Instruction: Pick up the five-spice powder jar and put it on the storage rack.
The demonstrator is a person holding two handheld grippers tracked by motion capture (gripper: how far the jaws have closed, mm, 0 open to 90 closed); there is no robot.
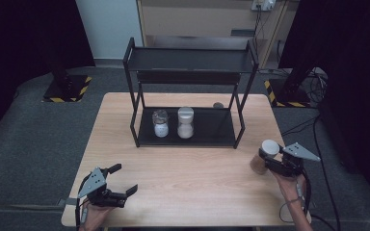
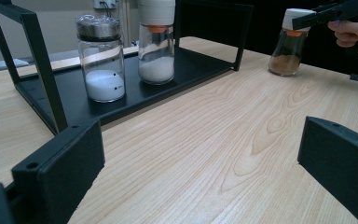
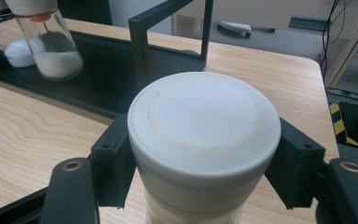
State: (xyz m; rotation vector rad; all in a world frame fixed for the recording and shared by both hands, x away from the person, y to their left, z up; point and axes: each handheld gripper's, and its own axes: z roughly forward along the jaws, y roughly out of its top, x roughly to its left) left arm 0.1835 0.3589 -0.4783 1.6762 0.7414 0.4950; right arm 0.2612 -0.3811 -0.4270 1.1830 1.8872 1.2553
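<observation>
**Spice jar clamped by its cap at the table's right edge**

I have the brown spice jar [image 1: 262, 157] in my right gripper [image 3: 204, 163], both jaws pressed against the white cap [image 3: 204, 123] rather than the glass. The jar stands on the table [image 1: 183, 168] near its right edge, well apart from the black rack [image 1: 188, 91], and I cannot tell whether its base is touching the wood or just clear of it.

My worry is the grip itself. The cap is round and smooth, so if I tilt on the way over, the jar could swing or slip between the pads; if the cap is loose, I might lift it and leave the body behind. Going onto the lower shelf, the front post [image 3: 140, 46] is close to my line, and the tall salt jar [image 1: 185, 122] and the shorter steel-lidded jar [image 1: 160, 123] already stand there, just beside each other; a careless entry could knock them.

My left gripper [image 1: 125, 179] hovers over the near left corner with its jaws wide apart and nothing between them.

From the right gripper view the cap hides the jar's body and contents. A small dark object [image 1: 218, 105] behind the rack is too small to name.
</observation>
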